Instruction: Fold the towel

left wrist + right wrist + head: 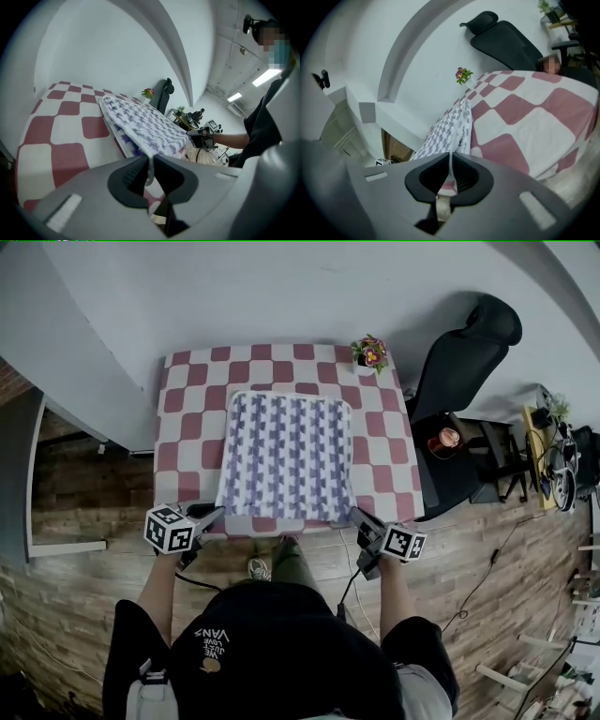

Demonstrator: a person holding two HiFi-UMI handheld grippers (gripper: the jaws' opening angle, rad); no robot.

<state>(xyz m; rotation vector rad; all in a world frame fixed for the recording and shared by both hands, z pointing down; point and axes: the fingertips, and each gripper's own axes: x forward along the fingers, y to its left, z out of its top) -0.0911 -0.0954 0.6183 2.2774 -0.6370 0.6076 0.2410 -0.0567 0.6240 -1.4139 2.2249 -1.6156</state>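
Note:
A white towel [286, 456] with a purple pattern lies spread on the red and white checked table [187, 427]. My left gripper [217, 513] is shut on the towel's near left corner at the table's front edge. The thin cloth edge [150, 161] runs down between its jaws. My right gripper [357, 517] is shut on the near right corner, and the towel edge [451, 164] stands pinched between its jaws. In both gripper views the towel [140, 124] [447, 129] stretches away from the jaws, lifted slightly off the table near the front.
A small pot of flowers [370, 352] stands at the table's far right corner. A black office chair [469, 352] is to the right of the table, with a side table and a cup [447, 439] beside it. Wooden floor lies under me.

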